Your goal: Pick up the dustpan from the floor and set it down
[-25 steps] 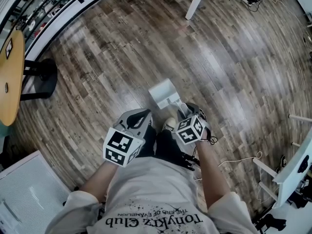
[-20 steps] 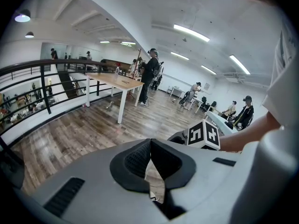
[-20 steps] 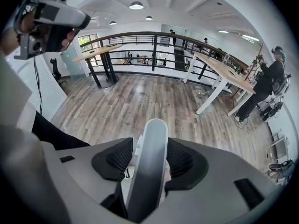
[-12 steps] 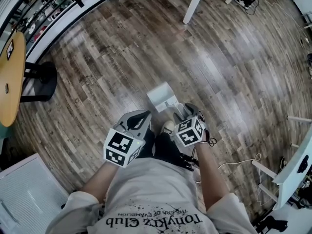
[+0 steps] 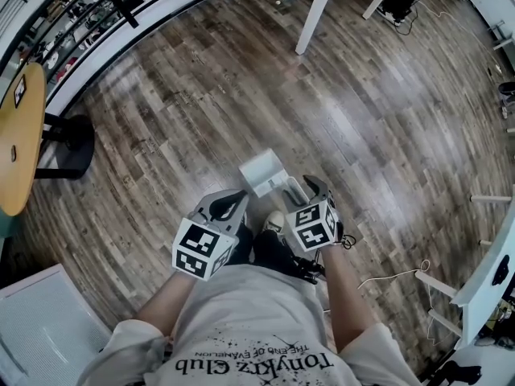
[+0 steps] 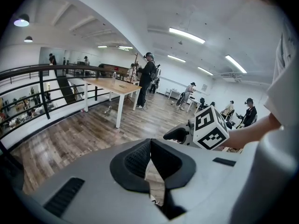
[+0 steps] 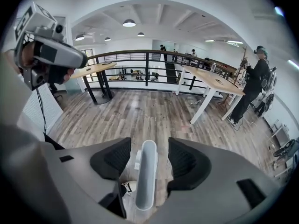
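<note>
Right tongs [image 5: 299, 190] released, jaws wide; dustpan [image 5: 262, 172] handle between them, pads not touching it. Dustpan lies on wood floor [image 5: 201, 95], just ahead of my shoe [image 5: 275, 220]. Left tongs [image 5: 228, 207] clenched, empty. Round table [image 5: 18, 127] far left, white table leg [image 5: 311, 13] ahead, cable [image 5: 393, 273] right: all well apart.

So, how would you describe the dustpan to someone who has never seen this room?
Look at the wooden floor straight ahead of the person's shoe. The dustpan is there, its handle between the right gripper's open jaws. It is the only pale grey boxy scoop on the dark planks.
</note>
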